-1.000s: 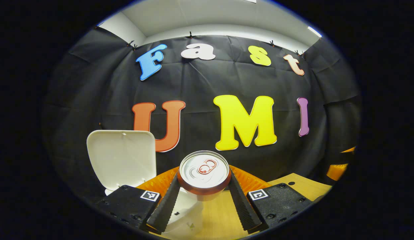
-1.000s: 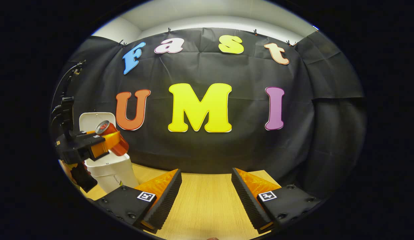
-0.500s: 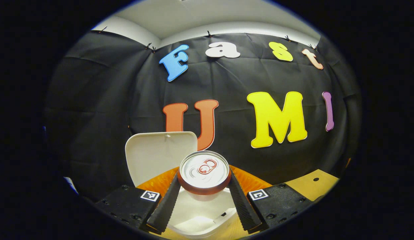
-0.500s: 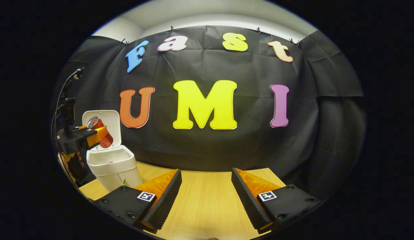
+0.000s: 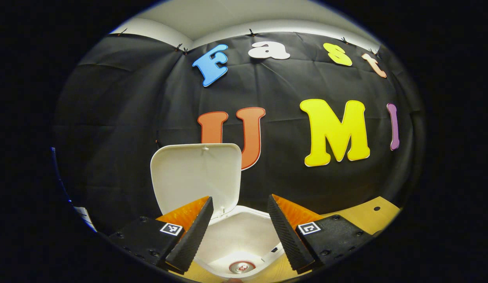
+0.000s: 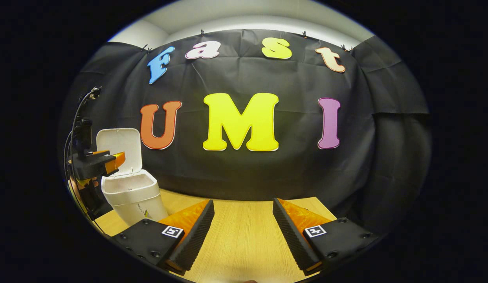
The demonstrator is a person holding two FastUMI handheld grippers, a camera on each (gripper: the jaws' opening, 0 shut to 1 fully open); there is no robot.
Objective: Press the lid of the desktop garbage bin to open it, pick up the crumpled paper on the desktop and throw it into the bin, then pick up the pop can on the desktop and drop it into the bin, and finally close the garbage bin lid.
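in the left gripper view the pop can (image 5: 241,267) sits at the bottom centre of the frame, down inside the bin (image 5: 244,236). only its round silver top faces the camera, so its long axis runs roughly along the line of sight into the bin; whether it stands straight or leans cannot be told. the left gripper (image 5: 239,232) hangs over the bin's opening with its fingers spread wide and nothing between them, one finger at lower left, the other at lower right, the bin's white inner wall showing in the gap.

the lid (image 5: 197,177) stands upright behind the opening, left of centre, its pale underside facing the camera and its top edge against the black cloth wall. the left finger overlaps the lid's lower right corner in the picture.

in the right gripper view the bin (image 6: 130,196) stands at the lower left of the frame on the wooden table (image 6: 244,236), lid (image 6: 120,147) raised, with the left gripper (image 6: 110,161) just above its rim. the right gripper (image 6: 243,232) sits at bottom centre, its fingers well apart and empty, over bare table that runs open to the cloth wall behind.
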